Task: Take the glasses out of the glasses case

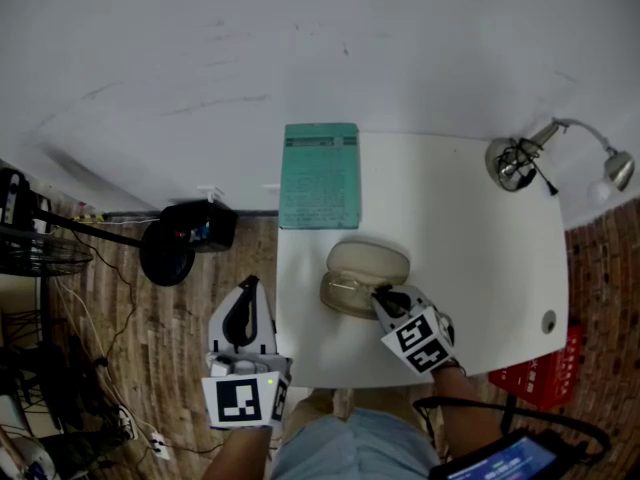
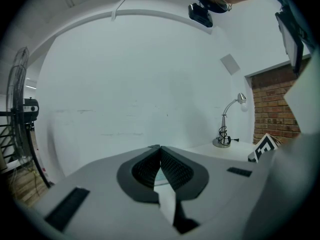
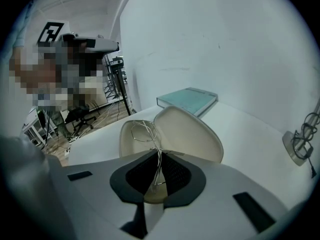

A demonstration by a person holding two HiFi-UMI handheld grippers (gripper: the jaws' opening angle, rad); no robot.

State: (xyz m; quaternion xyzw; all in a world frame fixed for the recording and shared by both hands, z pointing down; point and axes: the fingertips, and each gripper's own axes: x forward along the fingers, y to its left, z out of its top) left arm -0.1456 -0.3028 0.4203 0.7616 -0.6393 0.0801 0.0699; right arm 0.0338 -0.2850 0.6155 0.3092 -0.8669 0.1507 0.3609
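Note:
The beige glasses case (image 1: 366, 260) lies open near the front of the white table (image 1: 480, 268), its lid (image 3: 192, 131) tipped back. Thin wire glasses (image 3: 141, 130) sit in the lower shell (image 3: 127, 141) and rise out of it at the near end. My right gripper (image 1: 385, 296) reaches into the case from the front; its jaws (image 3: 159, 156) are pinched on the wire frame. My left gripper (image 1: 248, 290) hangs off the table's left edge over the wooden floor, shut (image 2: 160, 149) with nothing between its pads.
A teal book (image 1: 320, 175) lies behind the case at the table's back left. A silver desk lamp (image 1: 520, 160) stands at the back right corner. A black fan base (image 1: 185, 238) and cables are on the floor at the left, a red crate (image 1: 545, 378) at the right.

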